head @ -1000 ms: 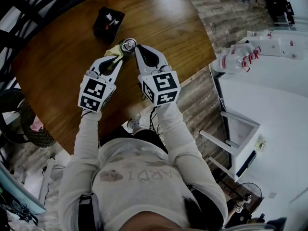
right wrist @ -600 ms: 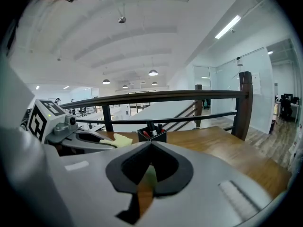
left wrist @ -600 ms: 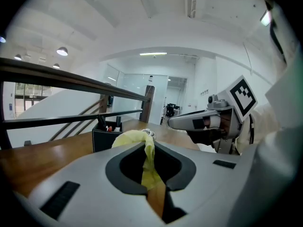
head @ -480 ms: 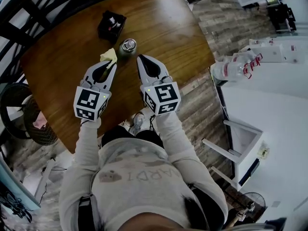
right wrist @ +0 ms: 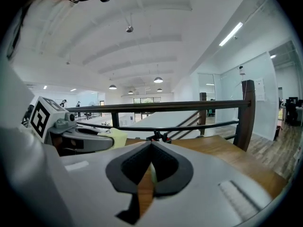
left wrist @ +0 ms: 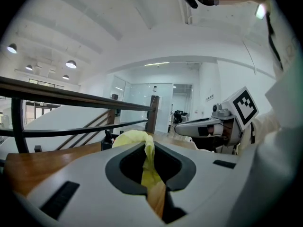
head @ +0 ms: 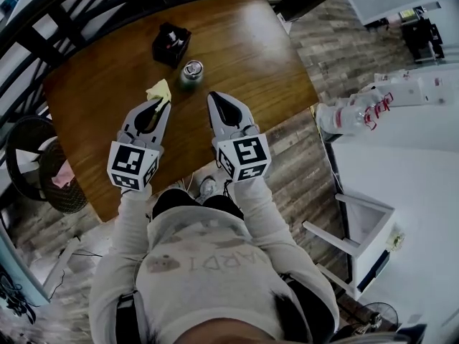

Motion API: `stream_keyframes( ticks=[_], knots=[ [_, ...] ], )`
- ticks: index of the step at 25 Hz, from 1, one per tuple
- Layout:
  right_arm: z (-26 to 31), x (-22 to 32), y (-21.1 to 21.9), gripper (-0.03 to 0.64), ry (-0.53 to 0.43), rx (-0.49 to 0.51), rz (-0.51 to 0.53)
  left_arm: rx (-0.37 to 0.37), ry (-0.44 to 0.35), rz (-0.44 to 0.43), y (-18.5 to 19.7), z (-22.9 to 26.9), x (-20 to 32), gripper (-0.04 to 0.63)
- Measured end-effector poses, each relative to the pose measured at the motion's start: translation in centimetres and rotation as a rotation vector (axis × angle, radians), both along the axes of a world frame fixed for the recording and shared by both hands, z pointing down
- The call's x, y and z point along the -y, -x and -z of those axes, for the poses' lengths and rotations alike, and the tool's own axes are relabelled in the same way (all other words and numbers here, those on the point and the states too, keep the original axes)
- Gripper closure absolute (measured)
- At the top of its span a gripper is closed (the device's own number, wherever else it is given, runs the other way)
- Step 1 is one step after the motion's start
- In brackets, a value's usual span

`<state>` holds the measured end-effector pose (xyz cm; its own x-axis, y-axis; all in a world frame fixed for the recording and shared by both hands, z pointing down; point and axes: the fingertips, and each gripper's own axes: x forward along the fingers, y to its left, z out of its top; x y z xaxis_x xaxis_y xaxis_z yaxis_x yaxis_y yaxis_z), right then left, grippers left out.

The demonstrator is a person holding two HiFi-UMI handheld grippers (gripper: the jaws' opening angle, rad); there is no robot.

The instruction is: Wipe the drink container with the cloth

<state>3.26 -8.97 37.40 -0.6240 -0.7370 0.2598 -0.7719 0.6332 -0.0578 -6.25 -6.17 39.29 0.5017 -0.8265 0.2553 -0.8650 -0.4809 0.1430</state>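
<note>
A green drink can (head: pixel 192 70) stands upright on the round wooden table (head: pixel 251 41). My left gripper (head: pixel 159 101) is shut on a yellow cloth (head: pixel 158 90), which bunches out past its tips a little left of the can and apart from it. In the left gripper view the cloth (left wrist: pixel 138 142) hangs pinched between the jaws. My right gripper (head: pixel 214 97) sits just below and right of the can, not touching it, jaws together with nothing between them. The right gripper view shows the left gripper (right wrist: pixel 80 138) and the cloth (right wrist: pixel 116 137) beside it.
A black caddy box (head: pixel 171 44) stands beyond the can. A dark railing (head: pixel 86 6) runs past the table's far edge. A wicker chair (head: pixel 43 181) is at the left. Plastic bottles (head: pixel 351 102) and a white stool (head: pixel 355 213) are at the right.
Both grippers have drawn back from the can toward the person. The right gripper no longer touches the can. The cloth came away with the left gripper.
</note>
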Motion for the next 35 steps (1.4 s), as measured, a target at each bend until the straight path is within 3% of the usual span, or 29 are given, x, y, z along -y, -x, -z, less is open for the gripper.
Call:
stream_keyframes(
  ticks=[15,35],
  knots=[
    [5.6,-4.1,-2.6,0.606,-0.116,0.041,0.029,0.002,-0.127,0.128,0.3,6.5,-4.9,0.565],
    [10.5,-8.5,-7.3,0.606,-0.215,0.104,0.054,0.011,-0.258,0.244,-2.1,12.0,-10.4,0.565]
  ],
)
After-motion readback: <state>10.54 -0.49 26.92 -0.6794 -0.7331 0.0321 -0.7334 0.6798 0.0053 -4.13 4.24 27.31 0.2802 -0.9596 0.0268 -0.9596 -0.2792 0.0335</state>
